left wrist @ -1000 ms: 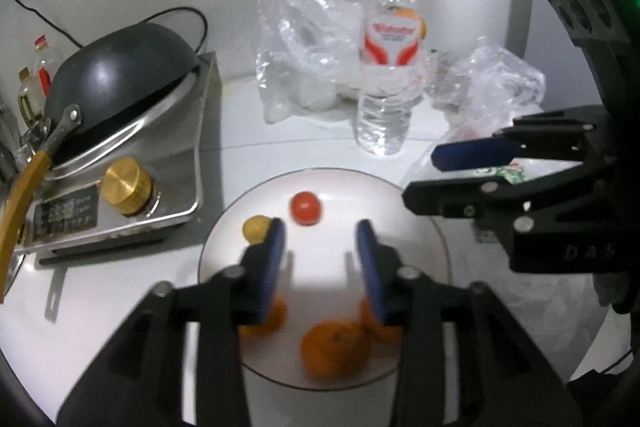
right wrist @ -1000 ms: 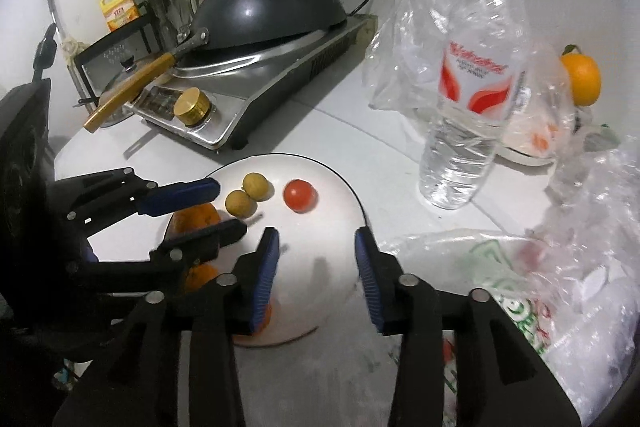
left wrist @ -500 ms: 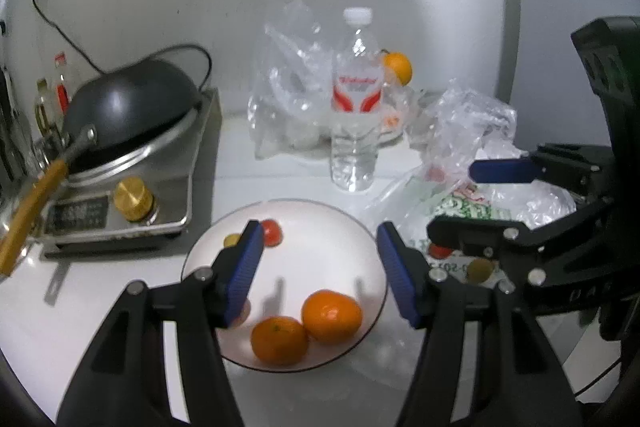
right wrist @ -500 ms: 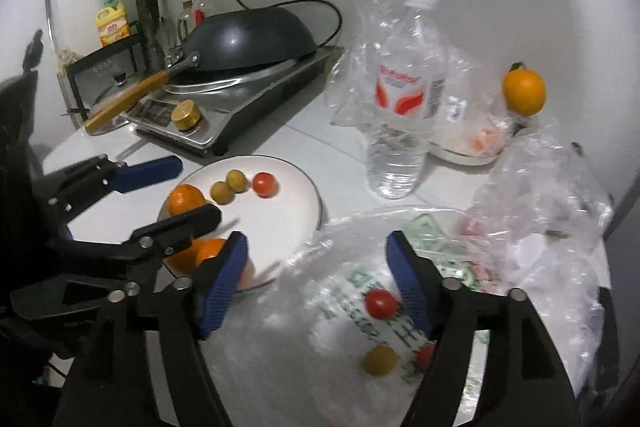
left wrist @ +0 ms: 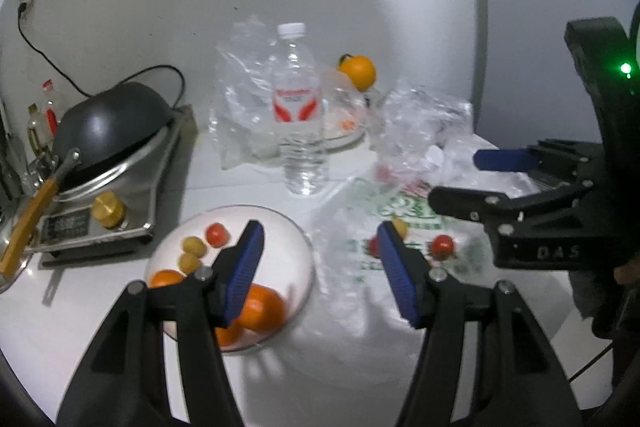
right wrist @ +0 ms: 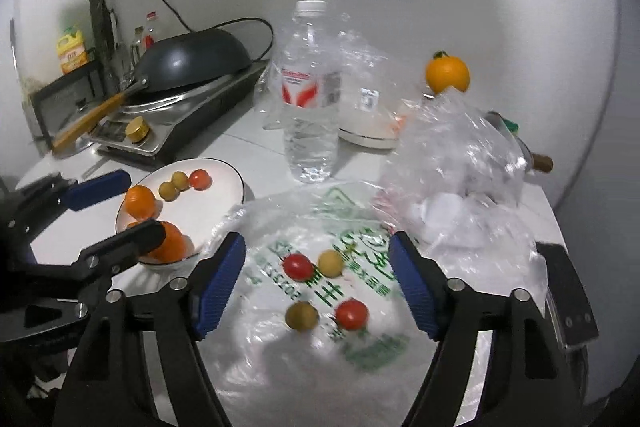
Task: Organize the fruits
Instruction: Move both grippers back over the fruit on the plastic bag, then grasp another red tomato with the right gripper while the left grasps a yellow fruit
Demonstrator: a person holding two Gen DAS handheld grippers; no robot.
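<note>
A white plate (left wrist: 296,255) (right wrist: 224,183) holds oranges (left wrist: 262,309) (right wrist: 140,201), two yellow-green fruits (right wrist: 174,185) and a cherry tomato (left wrist: 217,234) (right wrist: 200,179). On a flat printed plastic bag (right wrist: 352,291) lie two cherry tomatoes (right wrist: 298,266) (right wrist: 351,313) and two yellow-green fruits (right wrist: 330,263) (right wrist: 301,315). My left gripper (left wrist: 318,267) is open and empty above the plate's right edge. My right gripper (right wrist: 318,281) is open and empty above the fruits on the bag. An orange (right wrist: 447,74) sits at the back.
A water bottle (right wrist: 310,99) stands behind the bag. A wok on a cooker (left wrist: 108,131) is at the left. Crumpled clear bags (right wrist: 460,163) and a dish (right wrist: 368,135) lie at the back right. Bottles stand far left.
Both grippers have pulled back and up from the plate and opened wider. The right gripper has swung right, over the fruits on the printed bag.
</note>
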